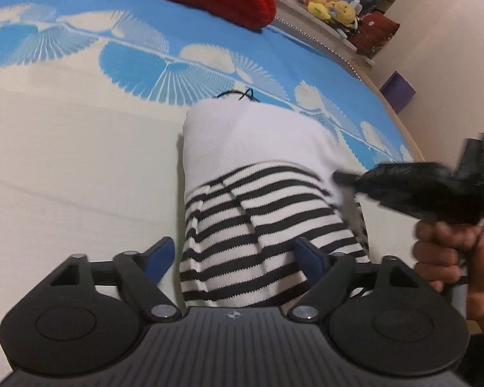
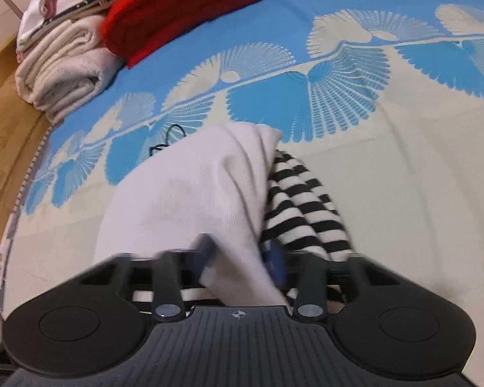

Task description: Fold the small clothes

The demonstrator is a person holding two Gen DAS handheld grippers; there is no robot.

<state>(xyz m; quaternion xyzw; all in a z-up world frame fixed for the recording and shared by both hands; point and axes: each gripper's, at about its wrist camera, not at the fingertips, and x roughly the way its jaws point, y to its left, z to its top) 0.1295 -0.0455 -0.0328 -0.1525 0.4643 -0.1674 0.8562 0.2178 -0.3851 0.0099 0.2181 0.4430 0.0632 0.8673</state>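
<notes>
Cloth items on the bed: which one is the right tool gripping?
The black-and-white striped knit garment, with its white part between the right tool; the red knit and folded cream towel lie untouched.

Black-and-white striped garment on blue-cream bedspread.

It was a home bedroom. A bed with a blue-and-cream patterned sheet filled both views. At the upper left of the right wrist view lay folded towels and a red knit. Plush toys sat on a ledge at the upper right of the left wrist view.
</notes>
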